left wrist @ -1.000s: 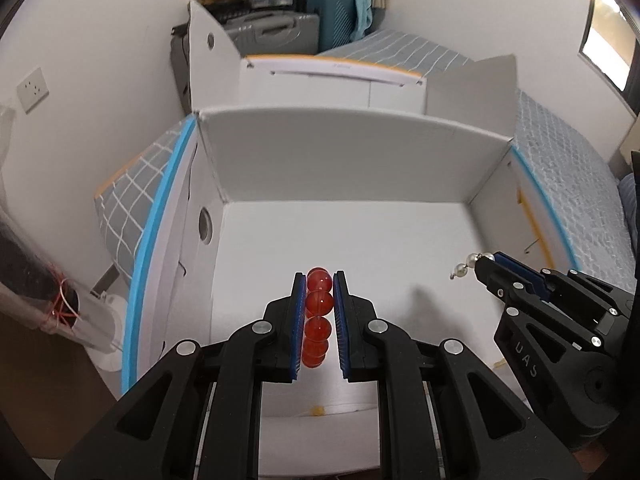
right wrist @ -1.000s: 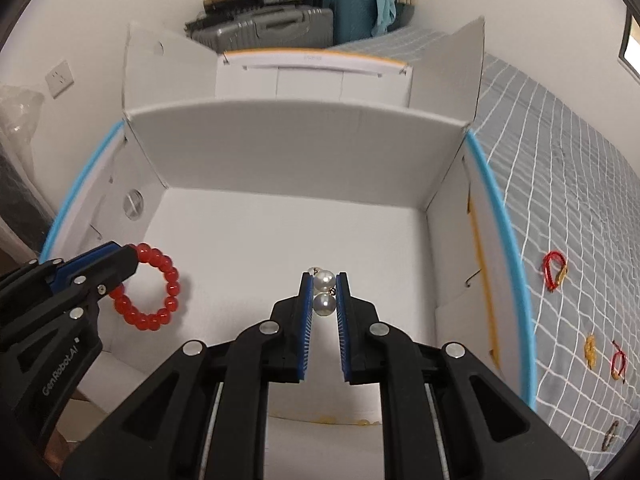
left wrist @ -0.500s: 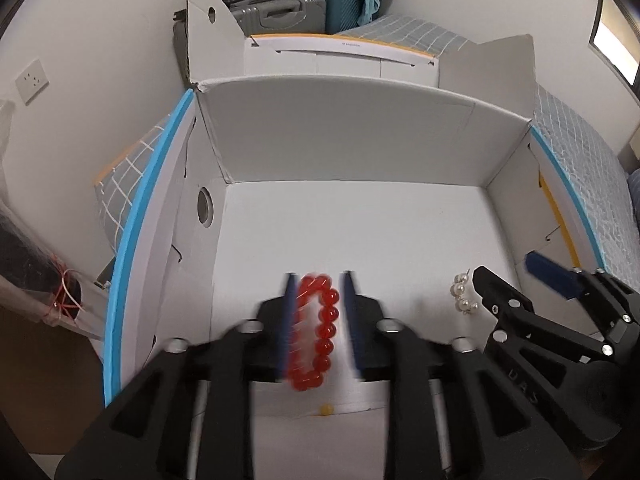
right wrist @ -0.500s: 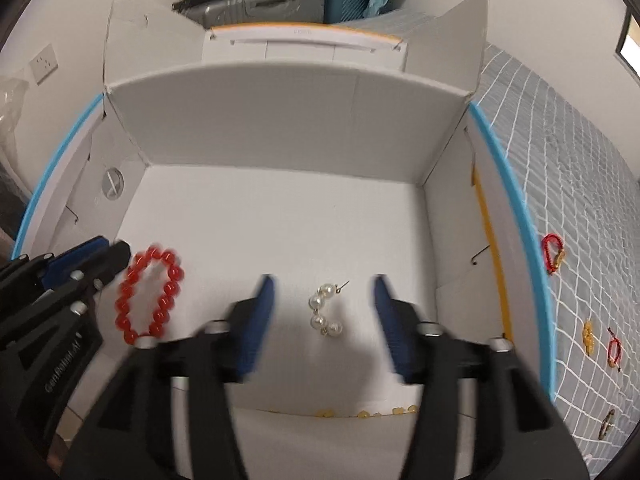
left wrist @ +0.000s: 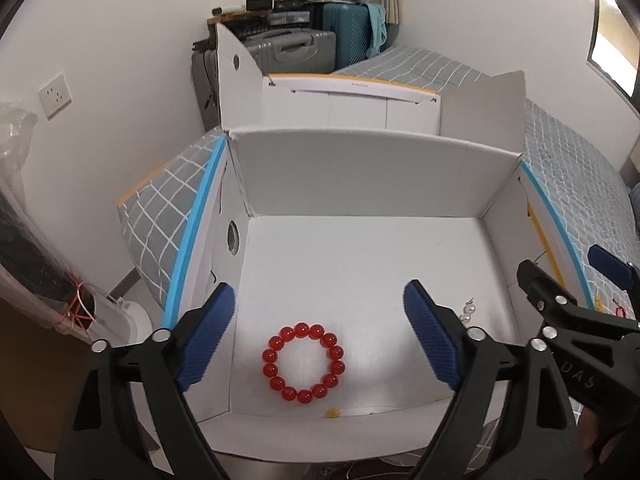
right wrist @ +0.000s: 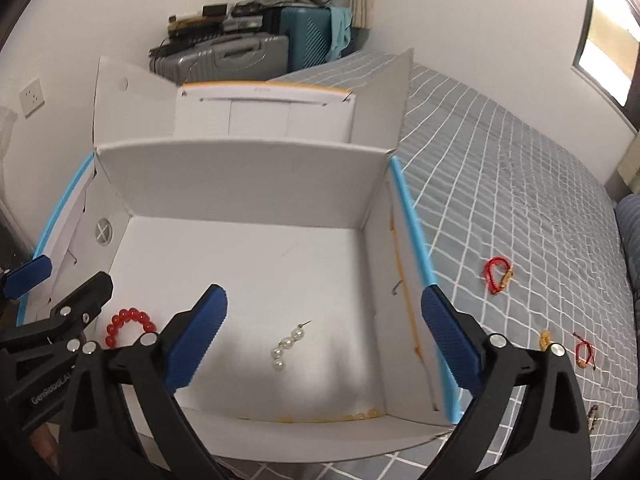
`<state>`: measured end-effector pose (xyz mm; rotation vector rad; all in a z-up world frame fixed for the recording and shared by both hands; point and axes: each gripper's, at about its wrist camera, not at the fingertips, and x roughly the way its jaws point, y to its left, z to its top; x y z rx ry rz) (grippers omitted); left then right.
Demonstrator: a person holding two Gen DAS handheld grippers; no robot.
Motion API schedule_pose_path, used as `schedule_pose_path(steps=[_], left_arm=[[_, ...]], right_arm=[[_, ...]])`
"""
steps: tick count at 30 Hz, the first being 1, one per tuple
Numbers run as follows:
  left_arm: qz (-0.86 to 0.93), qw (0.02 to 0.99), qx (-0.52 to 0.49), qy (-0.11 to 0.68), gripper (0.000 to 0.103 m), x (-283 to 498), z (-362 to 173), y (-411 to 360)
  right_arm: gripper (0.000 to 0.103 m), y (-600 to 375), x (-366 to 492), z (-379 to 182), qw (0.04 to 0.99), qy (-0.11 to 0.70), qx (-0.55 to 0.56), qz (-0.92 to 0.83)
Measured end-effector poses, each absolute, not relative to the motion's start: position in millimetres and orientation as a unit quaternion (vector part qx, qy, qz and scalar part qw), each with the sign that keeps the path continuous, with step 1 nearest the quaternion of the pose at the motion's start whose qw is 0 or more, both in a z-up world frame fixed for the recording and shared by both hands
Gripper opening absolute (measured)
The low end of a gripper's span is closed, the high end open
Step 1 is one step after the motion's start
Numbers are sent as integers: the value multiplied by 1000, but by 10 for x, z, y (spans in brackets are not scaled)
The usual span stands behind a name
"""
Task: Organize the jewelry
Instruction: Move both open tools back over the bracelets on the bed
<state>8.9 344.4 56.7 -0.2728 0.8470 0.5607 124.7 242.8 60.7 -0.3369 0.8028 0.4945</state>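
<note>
Now released inside white box [left wrist: 360, 172]: red bead bracelet [left wrist: 303, 362], pearl strand [right wrist: 287, 346]; left hand-held gripper [left wrist: 320, 340], right hand-held gripper [right wrist: 324, 340] just opened wide, empty, clearing drop.

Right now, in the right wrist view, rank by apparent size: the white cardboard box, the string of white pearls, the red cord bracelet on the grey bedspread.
1. White cardboard box, far the largest.
2. String of white pearls and red cord bracelet: they look alike, so no ranking.

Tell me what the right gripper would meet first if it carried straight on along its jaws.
Most likely the pearl strand, lying on the floor of the white box between the open jaws of the right gripper. Depth is unclear; it could touch bare floor beside it.
</note>
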Motion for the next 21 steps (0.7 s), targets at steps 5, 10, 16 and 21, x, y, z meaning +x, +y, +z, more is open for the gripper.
schedule_pose_path(steps=[5,10,16,21], left_arm=[[270,872,-129,387,98,100,688,3359],[266,880,-123,373,98,120,809,3221],[255,890,-110,361,98,200,923,2992],[238,896,-97,362,98,319,982,2740]], right_arm=[[96,2250,1239,756,890,364,-153,226],[96,2004,1268,870,901,355,-136,208],[96,1619,1321,982,909,352,-123,186],[96,1340,1320,1061,914,347,-125,169]])
